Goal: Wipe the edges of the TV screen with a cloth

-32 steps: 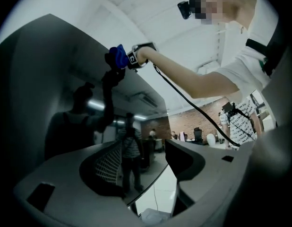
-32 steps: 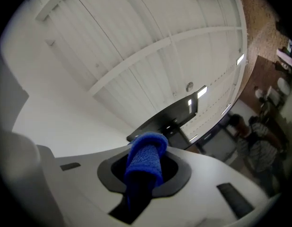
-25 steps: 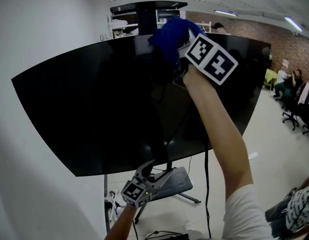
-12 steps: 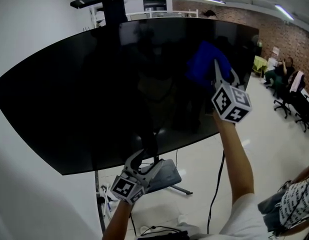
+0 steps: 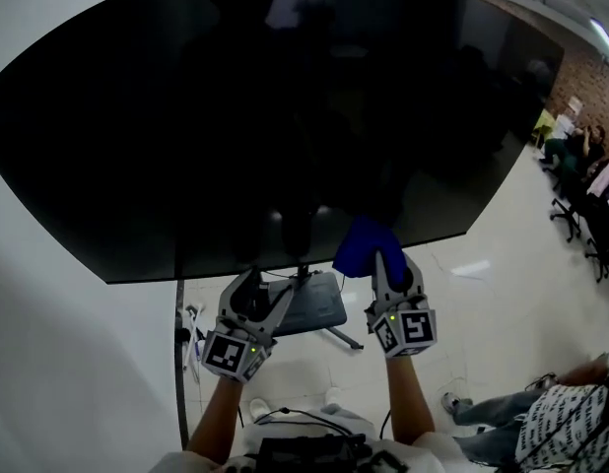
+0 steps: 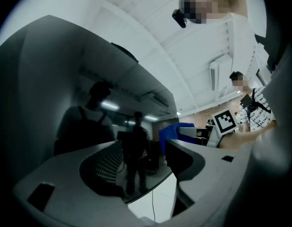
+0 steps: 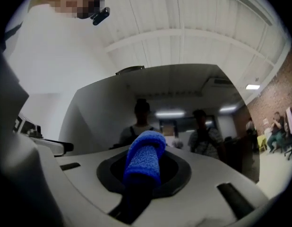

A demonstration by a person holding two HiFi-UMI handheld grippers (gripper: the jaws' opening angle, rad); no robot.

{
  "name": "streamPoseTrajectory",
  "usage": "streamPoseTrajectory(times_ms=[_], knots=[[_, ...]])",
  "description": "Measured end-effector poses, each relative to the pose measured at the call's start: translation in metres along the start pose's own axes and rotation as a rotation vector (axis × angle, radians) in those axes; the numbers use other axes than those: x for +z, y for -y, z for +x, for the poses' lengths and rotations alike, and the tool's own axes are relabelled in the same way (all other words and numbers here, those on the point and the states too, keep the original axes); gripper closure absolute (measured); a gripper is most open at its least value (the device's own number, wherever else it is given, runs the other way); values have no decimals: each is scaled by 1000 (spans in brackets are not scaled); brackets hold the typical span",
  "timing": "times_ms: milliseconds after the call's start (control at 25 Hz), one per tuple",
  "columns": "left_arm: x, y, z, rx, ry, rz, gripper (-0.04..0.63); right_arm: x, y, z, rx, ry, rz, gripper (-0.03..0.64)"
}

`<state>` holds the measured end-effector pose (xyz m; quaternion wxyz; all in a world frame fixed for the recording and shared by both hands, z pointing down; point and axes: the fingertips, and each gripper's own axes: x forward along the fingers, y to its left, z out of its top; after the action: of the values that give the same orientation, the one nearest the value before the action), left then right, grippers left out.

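A white wall (image 5: 48, 343) runs behind the set on the left and a brick wall (image 5: 590, 72) closes the room on the right, with pale floor (image 5: 482, 313) below. The TV screen (image 5: 236, 116) fills most of the head view, dark and glossy, on a stand (image 5: 319, 308) whose foot shows just under it.

My right gripper (image 5: 388, 269) has its jaws clamped on the blue cloth (image 5: 367, 246). In the right gripper view the cloth (image 7: 145, 162) stands up between the jaws as a rolled wad, poking out past their tips toward the glass. From the head view the wad sits right at the lower edge (image 5: 285, 262) of the screen, right of the stand post. I can't tell whether it is pressing on the edge or just short of it.

My left gripper (image 5: 247, 308) hangs just beside it, below the same edge, with its jaws apart and nothing between them. Only the screen's rim and the floor show through the gap.

I judge the step in hand to be the run along the bottom edge. To do it well I would keep the wad, not the jaw tips, against the bezel. I would press lightly so that the set does not rock on its stand, and draw steadily along the edge out to the corner. The free gripper could steady the frame if it sways.
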<state>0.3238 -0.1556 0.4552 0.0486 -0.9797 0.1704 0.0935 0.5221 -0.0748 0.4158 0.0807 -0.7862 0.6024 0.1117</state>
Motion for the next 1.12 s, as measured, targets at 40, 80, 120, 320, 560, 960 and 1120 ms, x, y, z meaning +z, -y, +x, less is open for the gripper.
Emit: streamPoseTrajectory(times_ms=[40, 80, 120, 320, 560, 960, 1120], knots=[[-6, 1, -6, 30, -6, -5, 328, -16, -10, -7, 22, -27, 40, 540], [-14, 1, -14, 62, -14, -9, 328, -32, -20, -13, 47, -53, 65, 541], [-23, 0, -23, 93, -19, -15, 328, -48, -30, -17, 75, -83, 70, 541], [-34, -1, -30, 220, -61, -24, 330, -89, -62, -16, 130, -192, 7, 546], [-59, -33, -43, 290, -74, -28, 339, -111, -90, -2, 164, -195, 101, 546], [-53, -42, -56, 310, -77, -21, 339, -102, -114, 4, 205, -182, 135, 546], [-56, -43, -58, 308, -67, -33, 339, -107, -113, 1, 198, -186, 143, 546]])
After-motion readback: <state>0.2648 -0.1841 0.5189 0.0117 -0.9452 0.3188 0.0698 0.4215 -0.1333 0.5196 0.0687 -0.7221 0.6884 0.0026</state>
